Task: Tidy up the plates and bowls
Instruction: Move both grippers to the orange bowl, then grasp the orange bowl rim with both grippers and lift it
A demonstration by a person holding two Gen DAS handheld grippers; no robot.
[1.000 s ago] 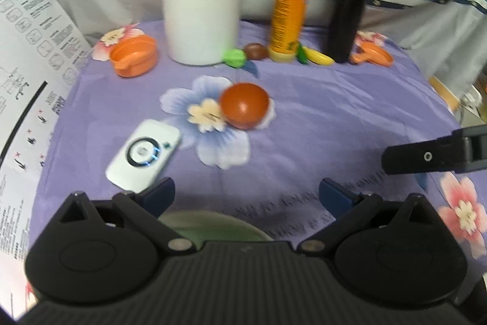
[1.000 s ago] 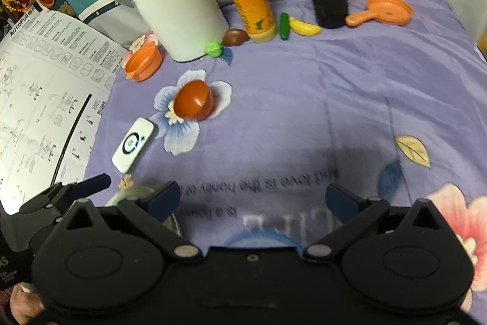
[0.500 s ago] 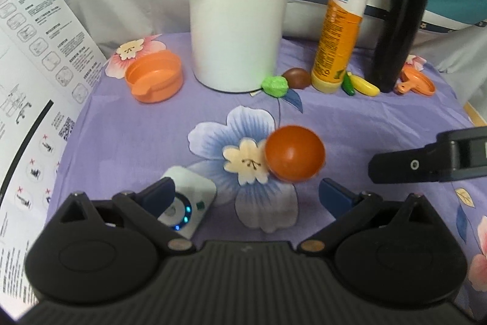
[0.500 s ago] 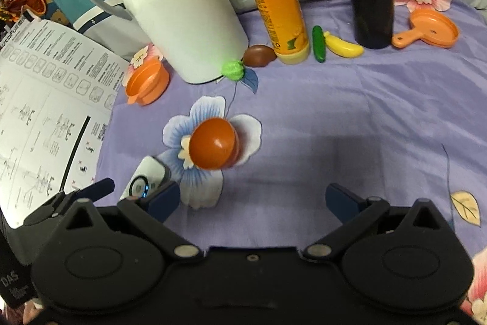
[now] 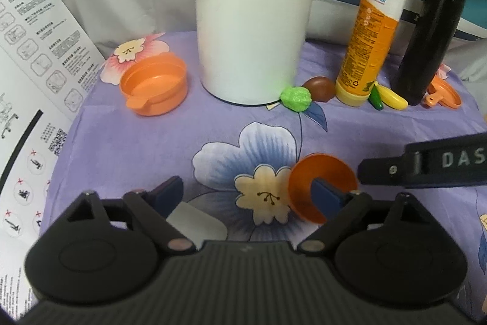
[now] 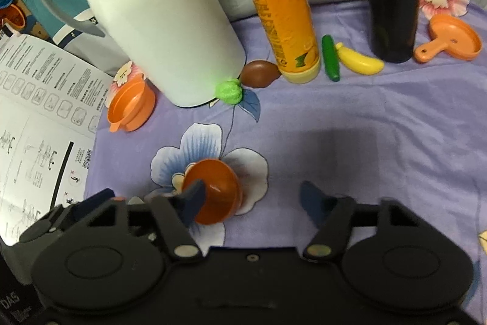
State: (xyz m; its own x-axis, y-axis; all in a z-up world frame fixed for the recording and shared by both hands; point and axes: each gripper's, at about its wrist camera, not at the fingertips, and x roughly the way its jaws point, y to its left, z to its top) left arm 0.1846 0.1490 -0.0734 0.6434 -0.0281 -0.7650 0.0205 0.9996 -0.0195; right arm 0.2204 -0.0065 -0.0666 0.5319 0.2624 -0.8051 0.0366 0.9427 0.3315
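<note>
A small red-orange bowl lies tipped on its side on the flowered purple cloth; it also shows in the right wrist view. My left gripper is open, its right finger just in front of the bowl. My right gripper is open, its left finger in front of the bowl, the rest of the gap over bare cloth. An orange bowl with a tab handle sits at the far left by the jug. A flat orange dish with a handle lies far right.
A white jug, an orange bottle and a black flask stand along the back. Toy food lies by them: a green lump, a brown piece, a banana. A white device lies under the left gripper. A printed sheet lies left.
Both grippers have moved forward and lower toward the red-orange bowl. The bowl now sits right at the fingertips, and the white device has slipped under the left gripper.
</note>
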